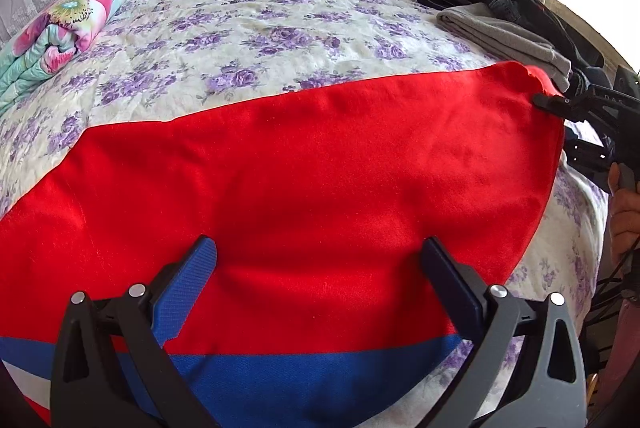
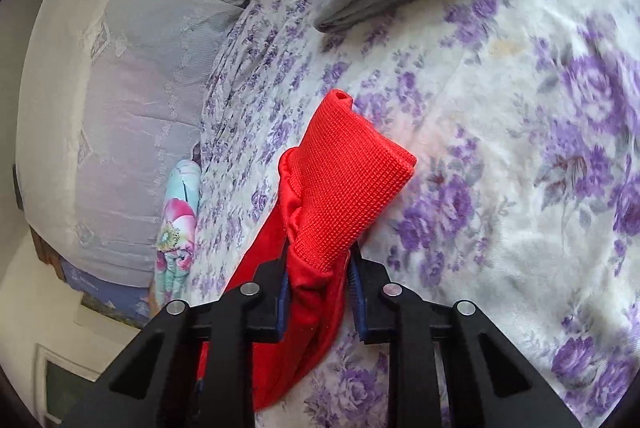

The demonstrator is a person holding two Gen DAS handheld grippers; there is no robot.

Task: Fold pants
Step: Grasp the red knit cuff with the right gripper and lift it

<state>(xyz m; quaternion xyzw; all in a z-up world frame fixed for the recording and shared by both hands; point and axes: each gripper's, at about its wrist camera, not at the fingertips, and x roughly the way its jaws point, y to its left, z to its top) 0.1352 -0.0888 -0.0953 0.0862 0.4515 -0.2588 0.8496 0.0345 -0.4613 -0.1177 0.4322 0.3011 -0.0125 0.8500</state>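
We found the red pants [image 1: 304, 163] spread flat across the near part of the bed [image 1: 248, 23], which carried a sheet printed with purple flowers. A blue band [image 1: 304, 376] ran along the edge of the garment nearest the left wrist camera, with a white stripe beside it at the lower left.

The left gripper [image 1: 318, 260] stood with its jaws wide apart above the red cloth; we saw nothing held between its fingers [image 1: 188, 292].

The right gripper [image 2: 316, 292] was clamped on the pants at their far right corner. In the right wrist view the jaws were pressed close on a bunched fold of red fabric, and a ribbed red cuff [image 2: 352, 175] stood up past the fingertips, lifted off the sheet. In the left wrist view the same gripper [image 1: 540, 101] touched the corner of the pants at the right side of the bed.

Beyond that corner lay folded grey clothing [image 1: 504, 39], with dark clothing [image 1: 508, 1] behind it. A rolled floral quilt [image 1: 68, 27] lay at the far left, well apart from the pants.
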